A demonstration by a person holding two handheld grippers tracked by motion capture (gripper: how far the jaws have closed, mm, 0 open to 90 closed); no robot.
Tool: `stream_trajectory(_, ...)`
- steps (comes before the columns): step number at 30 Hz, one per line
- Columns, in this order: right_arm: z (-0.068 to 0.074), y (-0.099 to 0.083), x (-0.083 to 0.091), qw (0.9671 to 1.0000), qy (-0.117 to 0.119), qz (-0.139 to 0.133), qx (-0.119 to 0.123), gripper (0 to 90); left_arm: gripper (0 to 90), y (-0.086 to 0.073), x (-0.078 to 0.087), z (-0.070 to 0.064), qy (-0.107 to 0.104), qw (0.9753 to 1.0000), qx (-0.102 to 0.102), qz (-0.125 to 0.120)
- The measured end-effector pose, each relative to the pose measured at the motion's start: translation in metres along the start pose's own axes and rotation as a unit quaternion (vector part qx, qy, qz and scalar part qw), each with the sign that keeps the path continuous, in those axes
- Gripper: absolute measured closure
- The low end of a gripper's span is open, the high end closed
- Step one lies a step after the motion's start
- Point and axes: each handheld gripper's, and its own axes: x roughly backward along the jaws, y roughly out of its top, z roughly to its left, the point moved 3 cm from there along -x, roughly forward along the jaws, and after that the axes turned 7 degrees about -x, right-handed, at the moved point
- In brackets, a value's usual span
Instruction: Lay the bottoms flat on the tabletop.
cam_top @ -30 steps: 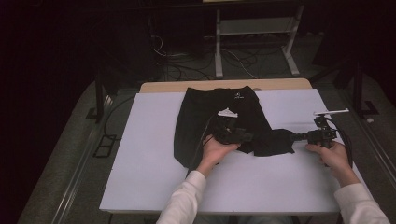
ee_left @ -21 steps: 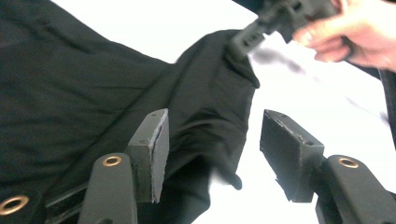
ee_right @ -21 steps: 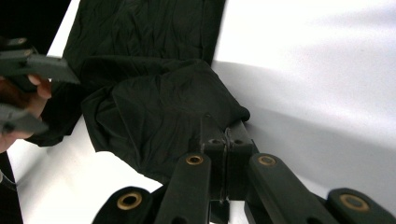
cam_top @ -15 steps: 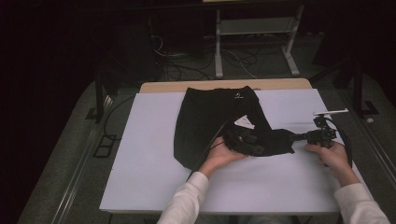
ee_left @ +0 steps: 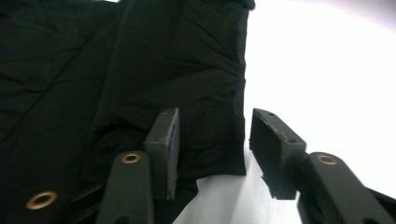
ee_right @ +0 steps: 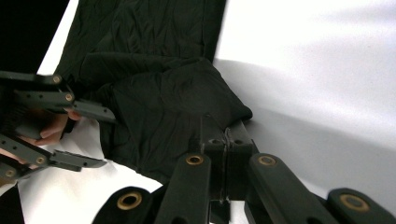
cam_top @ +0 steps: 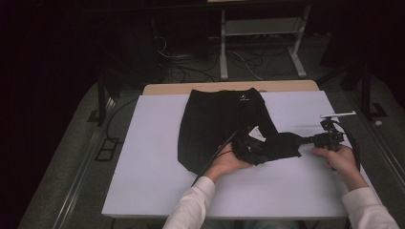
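Black garment (cam_top: pixel 219 124) spread flat on the white tabletop (cam_top: pixel 143 162), reaching from the far edge toward the middle, with its near right part folded into a bunch pointing at the right edge. Left hand-held gripper (ee_left: pixel 212 144) with jaws apart, astride the cloth's edge, one jaw over the fabric and the other over bare tabletop; seen from above at the bunch's left end, held in the left hand (cam_top: pixel 227 162). Right hand-held gripper (ee_right: pixel 224 140) clamped together on the bunch's right tip, held in the right hand (cam_top: pixel 339 160) near the right edge.
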Motion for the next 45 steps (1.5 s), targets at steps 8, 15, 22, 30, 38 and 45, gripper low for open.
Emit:
stream_trajectory(8,0.0,-0.001,0.001,1.0,0.0,0.002,0.001,87.9,87.3,-0.003,-0.001,-0.005,-0.015,0.9999,0.0,-0.006)
stream_trajectory(15,-0.001,-0.003,0.005,1.0,0.006,0.004,-0.003,87.9,89.2,-0.008,0.0,-0.002,-0.035,0.9979,0.044,-0.032)
stream_trajectory(22,0.008,-0.01,0.018,0.9993,0.036,0.01,-0.007,87.9,89.2,-0.007,0.019,-0.007,-0.054,0.9959,0.052,-0.05)
stream_trajectory(30,0.025,-0.036,0.024,0.9967,0.061,0.051,-0.018,87.9,89.2,-0.011,0.046,-0.028,-0.081,0.9932,0.049,-0.068)
stream_trajectory(38,0.032,-0.067,0.023,0.9916,0.07,0.107,-0.018,87.8,89.1,-0.029,0.061,-0.059,-0.106,0.9923,0.025,-0.058)
stream_trajectory(45,0.041,-0.085,0.015,0.986,0.07,0.151,0.004,87.7,89.1,-0.041,0.065,-0.08,-0.125,0.991,0.01,-0.048)
